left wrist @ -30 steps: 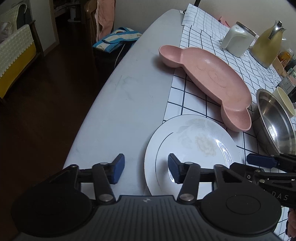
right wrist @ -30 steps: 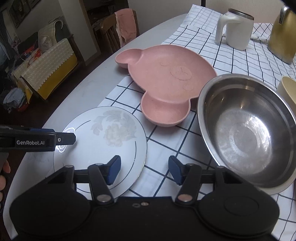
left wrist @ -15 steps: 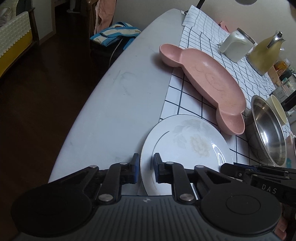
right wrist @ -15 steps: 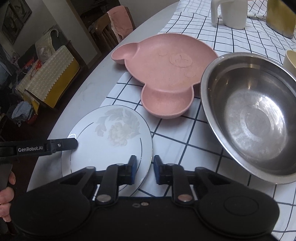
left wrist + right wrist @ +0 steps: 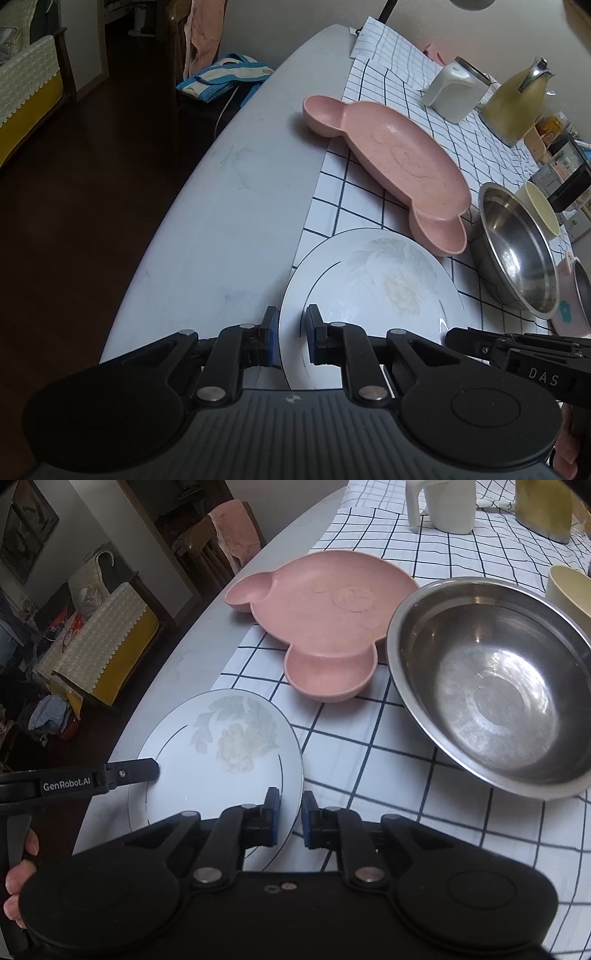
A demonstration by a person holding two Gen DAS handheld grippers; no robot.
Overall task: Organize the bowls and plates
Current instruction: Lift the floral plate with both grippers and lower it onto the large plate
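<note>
A white plate with a pale flower print [image 5: 380, 288] [image 5: 229, 753] is held between both grippers, its near side raised off the table. My left gripper [image 5: 291, 341] is shut on the plate's left rim. My right gripper [image 5: 291, 819] is shut on its right rim. A pink bear-shaped plate [image 5: 399, 162] [image 5: 332, 602] lies behind it. A steel bowl [image 5: 517, 251] [image 5: 491, 686] stands to the right, with a cream bowl [image 5: 539, 206] [image 5: 569, 590] behind it.
A white jug [image 5: 454, 88] [image 5: 443, 502] and a yellow kettle [image 5: 513, 99] stand at the back on the checked cloth [image 5: 388, 760]. A pink pot [image 5: 576, 295] sits at the far right. The bare grey table edge [image 5: 229, 206] runs along the left, above dark floor.
Both grippers went from open to shut on opposite rims of the white plate. The plate's near side has lifted slightly.
</note>
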